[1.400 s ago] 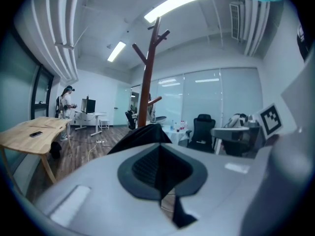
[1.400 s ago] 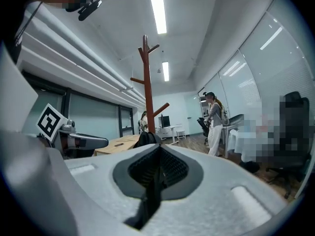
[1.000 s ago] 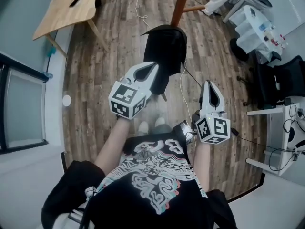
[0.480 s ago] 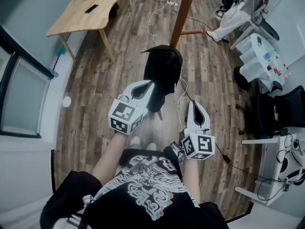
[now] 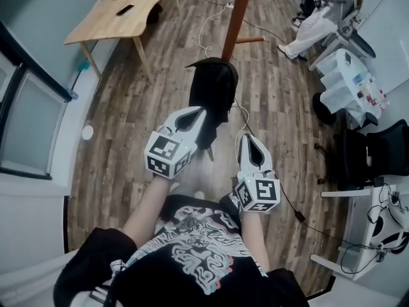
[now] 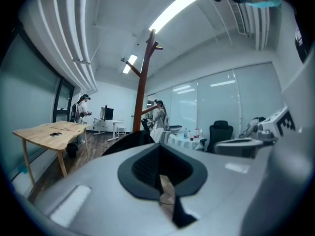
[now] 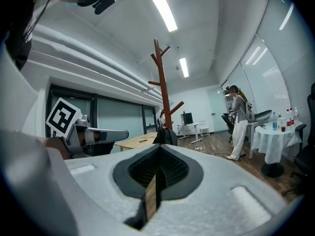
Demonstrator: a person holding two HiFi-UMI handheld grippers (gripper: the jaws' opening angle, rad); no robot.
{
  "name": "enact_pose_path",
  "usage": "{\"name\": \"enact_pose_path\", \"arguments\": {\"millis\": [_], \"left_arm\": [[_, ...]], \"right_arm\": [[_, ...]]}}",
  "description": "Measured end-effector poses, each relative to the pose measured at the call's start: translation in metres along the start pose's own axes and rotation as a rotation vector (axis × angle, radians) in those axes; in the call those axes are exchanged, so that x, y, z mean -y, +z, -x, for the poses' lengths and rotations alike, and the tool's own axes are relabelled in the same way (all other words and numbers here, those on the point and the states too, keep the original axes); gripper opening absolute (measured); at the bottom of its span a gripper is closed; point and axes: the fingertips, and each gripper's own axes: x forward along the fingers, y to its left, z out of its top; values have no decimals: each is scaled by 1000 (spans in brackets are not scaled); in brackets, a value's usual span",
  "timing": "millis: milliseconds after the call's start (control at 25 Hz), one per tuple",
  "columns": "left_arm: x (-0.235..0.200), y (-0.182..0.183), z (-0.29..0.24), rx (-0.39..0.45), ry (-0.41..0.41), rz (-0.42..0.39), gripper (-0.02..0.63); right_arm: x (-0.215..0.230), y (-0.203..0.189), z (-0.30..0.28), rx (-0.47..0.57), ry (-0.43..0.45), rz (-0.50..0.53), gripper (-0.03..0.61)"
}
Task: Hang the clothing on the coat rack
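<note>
My left gripper (image 5: 203, 112) is clamped on the black fabric garment (image 5: 215, 87), keeping it off the floor, facing the brown wooden coat rack (image 5: 234, 16) at twelve o'clock. My right gripper (image 5: 248, 141) is closed and empty, in reserve.

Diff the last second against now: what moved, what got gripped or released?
Right tool shifted left in the head view, closer to the left tool. Nothing gripped or released. Unchanged: left tool shut on the black garment, right one shut and empty, coat rack ahead.
</note>
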Motion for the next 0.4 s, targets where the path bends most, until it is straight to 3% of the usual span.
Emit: {"name": "enact_pose_path", "arguments": {"millis": [400], "left_arm": [[5, -4, 6, 5, 13, -7, -11]], "right_arm": [[4, -4, 12, 10, -1, -16, -1]]}}
